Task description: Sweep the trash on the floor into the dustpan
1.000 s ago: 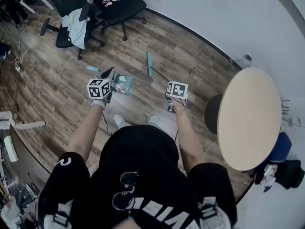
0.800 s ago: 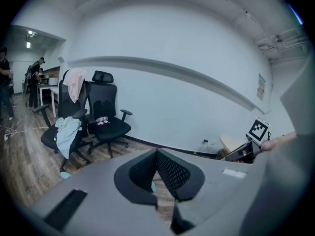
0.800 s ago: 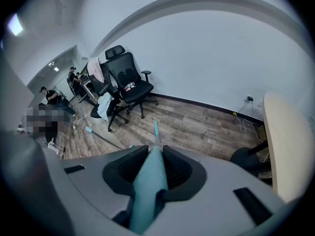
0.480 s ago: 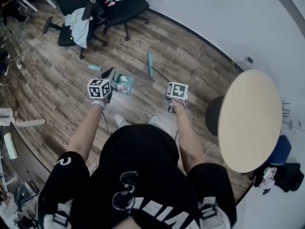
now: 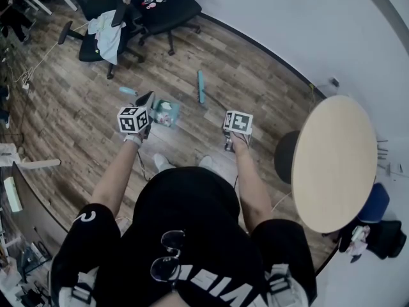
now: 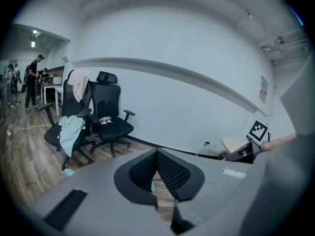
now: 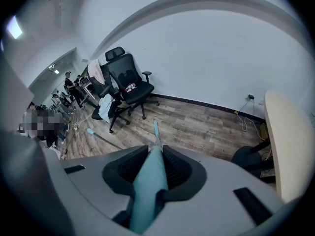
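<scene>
A wood-plank floor (image 5: 77,126) is bounded by a plain white wall (image 5: 287,11), and on it a teal dustpan (image 5: 165,112) is laid flat, with a few pale scraps seen on it, too small to be identified. Just left of the dustpan in the head view, the left gripper (image 6: 157,154) is held with its jaw tips pressed together, and nothing can be made out between them. To the right of the dustpan, the right gripper (image 7: 156,154) is clamped on the teal handle of a broom (image 7: 147,191). From there a thin rod is run out to the broom's teal far end (image 5: 201,86), which is set on the boards beyond the dustpan and a little to its right. A separate teal-tipped rod (image 5: 126,91) is seen on the floor up and left of the dustpan. Farther off that way, two black office chairs (image 5: 163,8) are parked, one draped with a pale cloth (image 5: 107,34). Well to the right of the dustpan, a round light-wood table (image 5: 335,162) is placed. Black-and-white square patterns are carried on each marker cube (image 5: 133,119). White letters are printed on the person's black shirt (image 5: 192,235), but they are cut off and cannot be read, and a small wall notice (image 6: 264,87) is too small to be read.
</scene>
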`<control>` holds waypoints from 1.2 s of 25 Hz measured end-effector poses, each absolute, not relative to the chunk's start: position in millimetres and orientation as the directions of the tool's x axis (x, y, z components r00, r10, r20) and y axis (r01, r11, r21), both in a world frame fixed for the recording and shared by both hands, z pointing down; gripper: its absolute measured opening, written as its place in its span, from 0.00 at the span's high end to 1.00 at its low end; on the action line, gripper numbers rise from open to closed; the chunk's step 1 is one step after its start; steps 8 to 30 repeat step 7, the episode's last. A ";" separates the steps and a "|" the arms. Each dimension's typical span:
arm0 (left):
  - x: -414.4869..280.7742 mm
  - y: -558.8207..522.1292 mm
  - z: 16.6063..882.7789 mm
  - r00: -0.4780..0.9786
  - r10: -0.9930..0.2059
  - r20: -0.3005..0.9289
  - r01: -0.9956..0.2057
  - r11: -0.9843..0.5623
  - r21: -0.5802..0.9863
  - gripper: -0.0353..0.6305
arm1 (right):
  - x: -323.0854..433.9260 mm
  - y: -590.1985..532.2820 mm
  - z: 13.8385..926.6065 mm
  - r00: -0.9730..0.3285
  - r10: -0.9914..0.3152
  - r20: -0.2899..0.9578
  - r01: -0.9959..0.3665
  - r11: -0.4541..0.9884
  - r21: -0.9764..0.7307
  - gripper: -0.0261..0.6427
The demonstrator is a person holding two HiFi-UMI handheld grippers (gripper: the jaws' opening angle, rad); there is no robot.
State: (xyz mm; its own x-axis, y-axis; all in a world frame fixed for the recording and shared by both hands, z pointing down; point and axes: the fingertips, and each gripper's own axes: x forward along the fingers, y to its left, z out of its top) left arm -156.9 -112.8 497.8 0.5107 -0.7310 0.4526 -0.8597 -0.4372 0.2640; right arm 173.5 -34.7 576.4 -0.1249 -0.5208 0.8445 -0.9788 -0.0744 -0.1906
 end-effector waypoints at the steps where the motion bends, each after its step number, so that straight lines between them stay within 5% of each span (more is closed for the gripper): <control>1: -156.8 -112.6 497.7 0.511 -0.731 0.452 -0.859 -0.437 0.265 0.95 | 173.0 -36.1 575.3 -0.127 -0.527 0.840 -0.979 -0.071 -0.193 0.83; 30: -159.3 -112.5 498.6 0.516 -0.731 0.447 -0.857 -0.440 0.270 0.95 | 170.1 -38.1 575.6 -0.126 -0.535 0.835 -0.978 -0.072 -0.194 0.83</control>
